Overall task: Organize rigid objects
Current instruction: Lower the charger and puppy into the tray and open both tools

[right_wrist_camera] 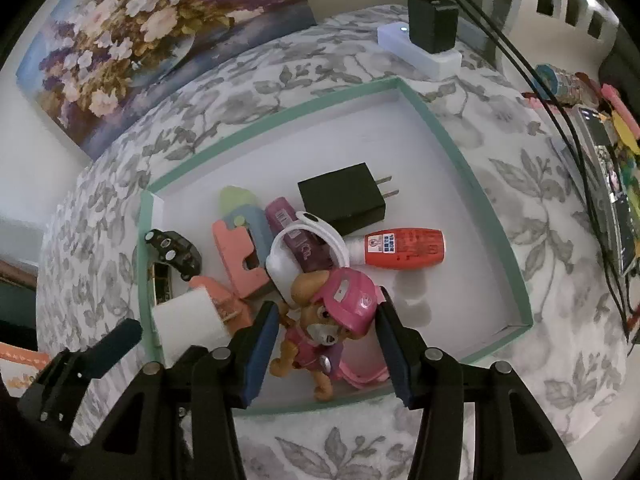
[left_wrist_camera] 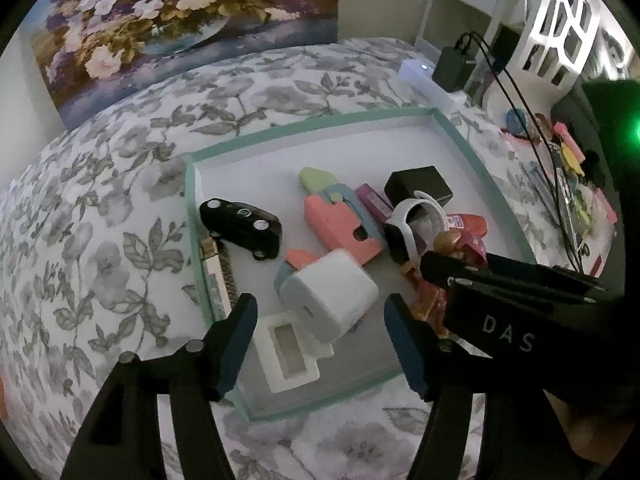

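Our left gripper (left_wrist_camera: 320, 316) is spread wide, its fingers flanking the white charger cube (left_wrist_camera: 330, 294) without visibly touching it. Our right gripper (right_wrist_camera: 328, 344) is equally wide around the pink-helmeted toy pup (right_wrist_camera: 320, 320), contact unclear. Both sit in the green-rimmed tray (right_wrist_camera: 496, 208). Only the right view shows the black adapter (right_wrist_camera: 342, 198)'s prongs and the whole red bottle (right_wrist_camera: 404, 249).

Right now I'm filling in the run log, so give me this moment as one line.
left gripper: open, around white charger | right gripper: open, around pup figure | both in teal-rimmed tray
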Demonstrator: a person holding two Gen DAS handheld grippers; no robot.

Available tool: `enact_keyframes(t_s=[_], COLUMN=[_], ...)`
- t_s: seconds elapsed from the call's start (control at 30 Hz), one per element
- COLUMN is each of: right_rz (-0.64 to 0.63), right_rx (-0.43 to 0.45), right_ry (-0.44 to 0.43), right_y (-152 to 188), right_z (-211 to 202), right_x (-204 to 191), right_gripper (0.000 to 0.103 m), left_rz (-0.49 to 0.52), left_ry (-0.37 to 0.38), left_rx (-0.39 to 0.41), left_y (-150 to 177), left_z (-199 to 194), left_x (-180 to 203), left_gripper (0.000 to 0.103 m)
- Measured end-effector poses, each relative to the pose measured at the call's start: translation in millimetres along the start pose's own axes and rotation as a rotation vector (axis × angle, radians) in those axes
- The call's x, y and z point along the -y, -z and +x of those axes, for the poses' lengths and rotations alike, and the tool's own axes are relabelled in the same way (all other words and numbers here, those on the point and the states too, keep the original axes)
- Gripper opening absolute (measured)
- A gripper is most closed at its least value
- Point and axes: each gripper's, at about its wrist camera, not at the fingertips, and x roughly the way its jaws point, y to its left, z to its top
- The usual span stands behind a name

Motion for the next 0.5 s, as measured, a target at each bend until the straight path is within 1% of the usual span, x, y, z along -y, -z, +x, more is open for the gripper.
enact_keyframes(t_s=[0.03,0.07,0.13,0.17,0.23,0.33,0.4,0.43,0.47,0.5], right_rz=[-0.005,-0.008,-0.012,-0.013,-0.013,-0.013,-0.023,-0.028,-0.035,-0.043], right_rx=[0.000,0.000,0.003,0.005,0.008,0.018,0.028,0.028,0.028,0.027], right_ry=[0.002,0.002,0.006,0.007,0.007,0.008,0.021,0.024,0.029,0.035], right_y=[0.5,1.1,2.4,3.0,4.1,6.5,9.0,10.2,12.0,14.4], right_z=[-0.2,-0.5,-1.3,-2.0,-2.8,-5.8,-8.3,-8.7,-8.9,-9.0], right_x=[-1.3,-2.3,-4.4,-5.1,-5.9,-7.0,-8.7,-9.7,-10.8,-12.1], right_gripper=[0.058,0.063,0.070,0.071,0.072,0.072,0.073,0.076,0.080,0.081], left_rz=[-0.010,-0.026,-0.053,-0.067,-0.093,-0.137,-0.161,-0.165,-0.167,-0.168], left_ry=[-0.001,-0.002,0.000,0.000,-0.005,-0.025,-0.056,-0.073,-0.109,-0.133], left_rx=[0.000,-0.002,-0.008,-0.008,-0.011,-0.007,-0.001,0.002,0.010,0.014], left_y=[0.3,0.9,2.6,3.6,6.6,12.4,15.8,16.5,18.4,19.5], left_z=[-0.9,-1.8,-3.0,-3.9,-5.7,-10.7,-13.8,-14.8,-16.9,-18.0], left_x=[-2.6,-7.0,-14.7,-18.4,-25.6,-38.6,-46.2,-48.6,-52.1,-54.5], left_gripper=[0.067,0.067,0.068,0.068,0.074,0.074,0.075,0.075,0.075,0.076])
